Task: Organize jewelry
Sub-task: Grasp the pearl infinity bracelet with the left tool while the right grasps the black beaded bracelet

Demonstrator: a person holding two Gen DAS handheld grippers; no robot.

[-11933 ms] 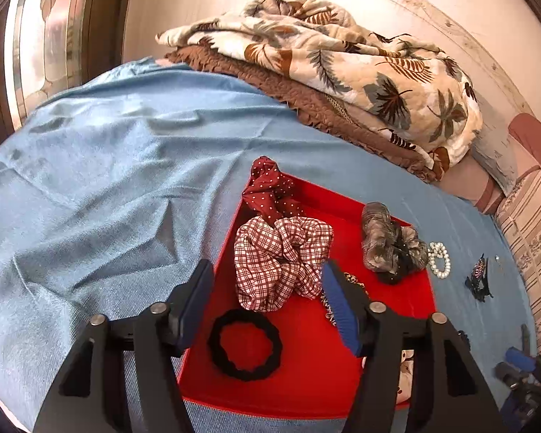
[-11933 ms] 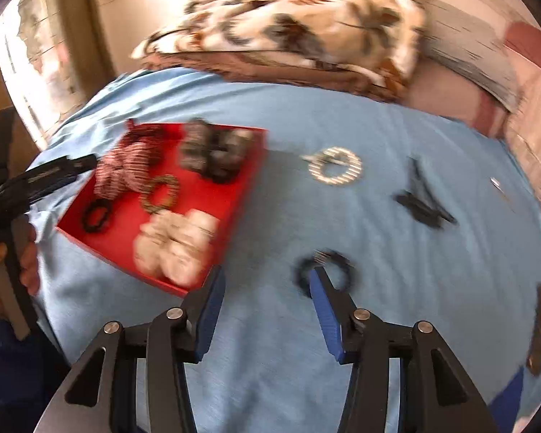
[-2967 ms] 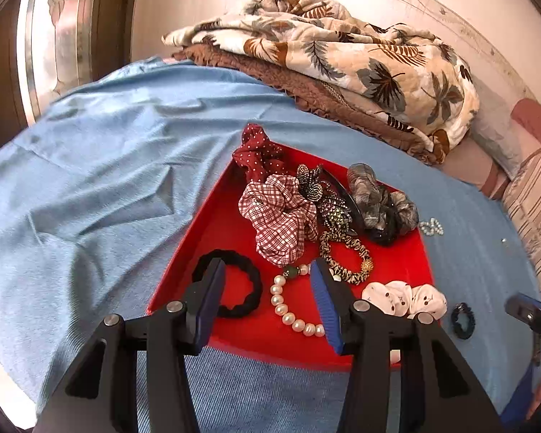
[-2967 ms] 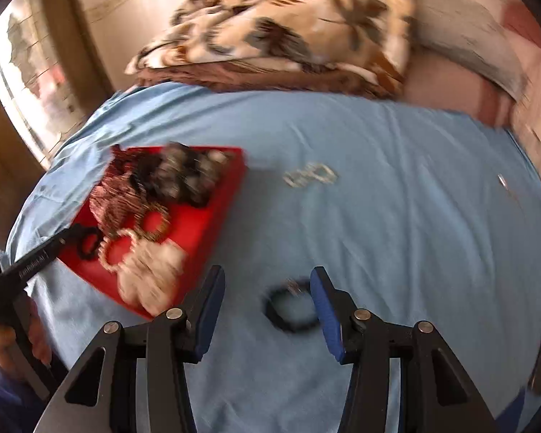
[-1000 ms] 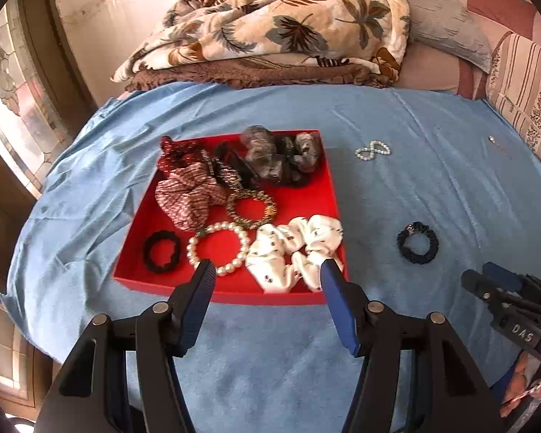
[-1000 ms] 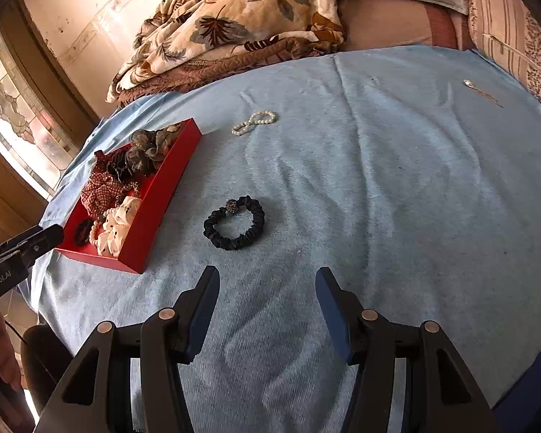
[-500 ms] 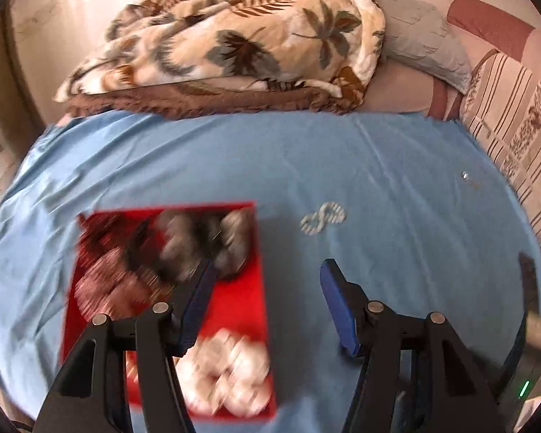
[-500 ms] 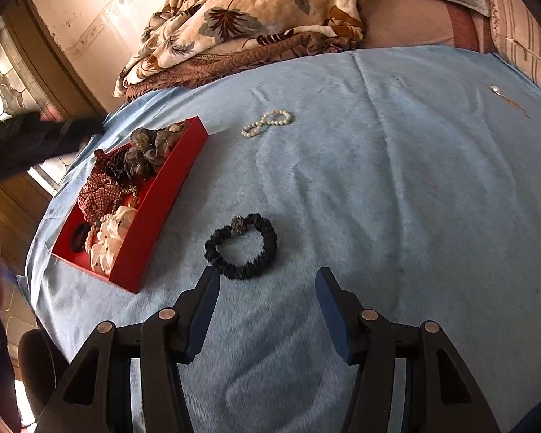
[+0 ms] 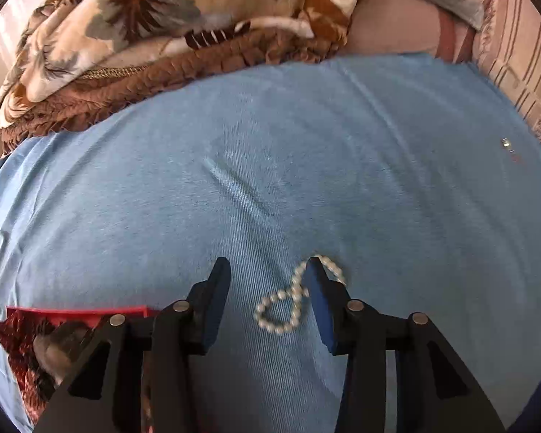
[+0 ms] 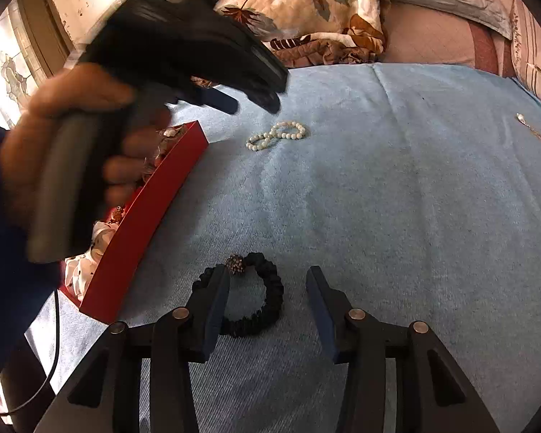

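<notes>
Left gripper [image 9: 267, 274], jaws closing, straddles the pearl bracelet [image 9: 292, 303]; right gripper [image 10: 268, 281], closing, has the black scrunchie [image 10: 267, 303] at its nine o'clock finger, nothing gripped.

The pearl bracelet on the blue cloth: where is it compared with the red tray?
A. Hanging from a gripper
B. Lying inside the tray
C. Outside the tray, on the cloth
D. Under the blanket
C. The pearl bracelet lies flat on the blue cloth, clear of the red tray, twisted into a figure eight.
</notes>
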